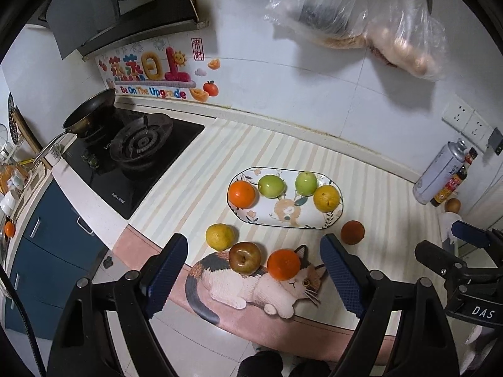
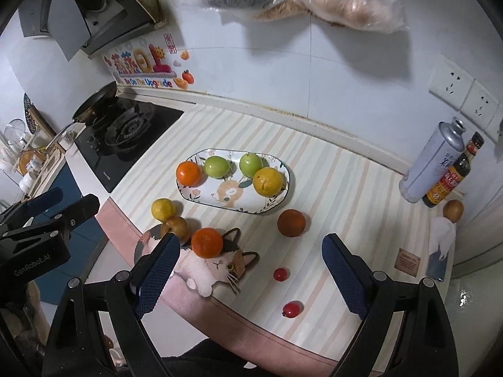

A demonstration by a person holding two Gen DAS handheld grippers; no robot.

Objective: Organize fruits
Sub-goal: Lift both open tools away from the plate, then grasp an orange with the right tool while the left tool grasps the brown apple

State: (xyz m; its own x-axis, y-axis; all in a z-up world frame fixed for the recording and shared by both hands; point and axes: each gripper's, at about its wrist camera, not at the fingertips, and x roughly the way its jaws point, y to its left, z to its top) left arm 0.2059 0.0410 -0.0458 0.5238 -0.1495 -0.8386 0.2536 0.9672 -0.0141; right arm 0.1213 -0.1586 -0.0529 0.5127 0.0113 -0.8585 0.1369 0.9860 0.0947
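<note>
Both sets of fingers released, mid-sort

My left gripper point(image 1: 253, 270) and right gripper point(image 2: 248, 270) hover spread and empty — four fruits sit on the plate point(image 1: 317, 224); I judge the nearest orange point(image 1: 283, 264) on the surface comes next.

Home kitchen: gas hob point(image 1: 138, 154), range hood point(image 1: 103, 9), frying pan point(image 1: 89, 113).

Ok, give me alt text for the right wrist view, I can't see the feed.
The open right tool hovers over a striped counter mat where an oval plate holds an orange, two green fruits and a yellow citrus. Six fruits lie loose nearer the camera, including two small red fruits. The left tool shows at the left edge.
</note>
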